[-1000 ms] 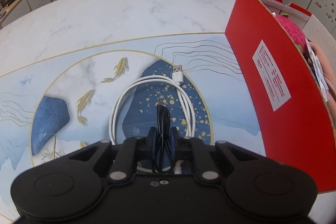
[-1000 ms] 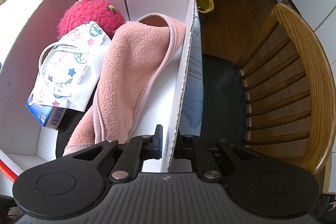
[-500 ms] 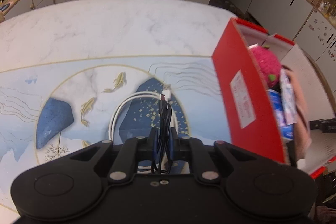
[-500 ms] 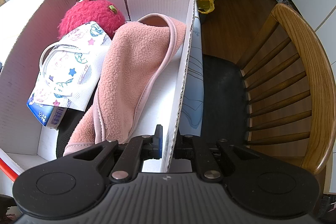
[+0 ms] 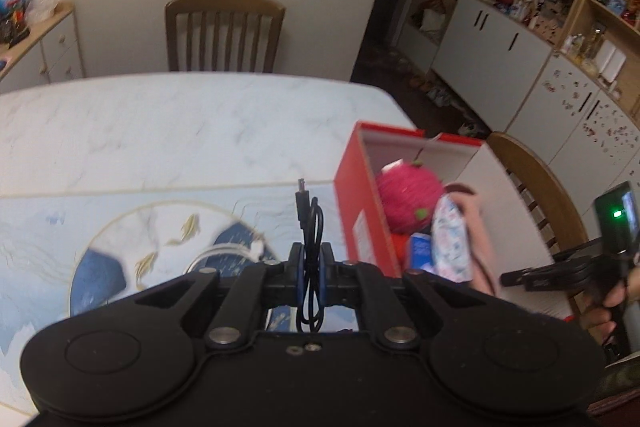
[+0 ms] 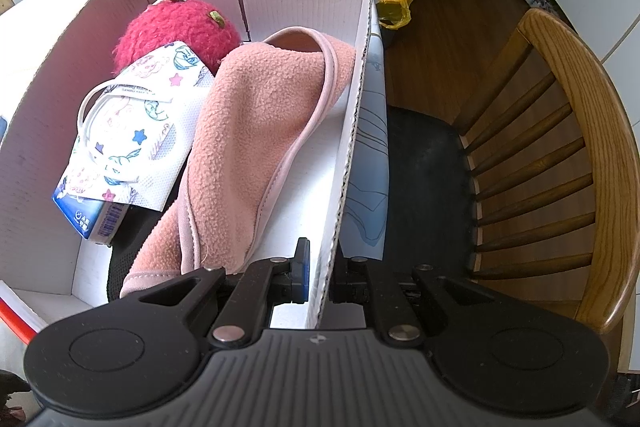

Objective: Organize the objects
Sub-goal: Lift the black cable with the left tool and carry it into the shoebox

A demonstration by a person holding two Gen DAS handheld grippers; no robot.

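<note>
Black cable [image 5: 309,227], pinched in the closed left gripper [image 5: 309,269], hangs above the table [image 5: 160,131] with the red box [image 5: 352,187] at two o'clock, still to go in beside the plush [image 6: 176,31], mask [image 6: 132,131] and slipper [image 6: 256,131], while the right gripper [image 6: 320,277] clamps the box wall and a white cable [image 5: 224,251] remains

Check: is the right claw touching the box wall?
Touching. The right wrist view shows the right claw shut on the box wall, one finger inside the box and one outside, pressed against the cardboard.
</note>
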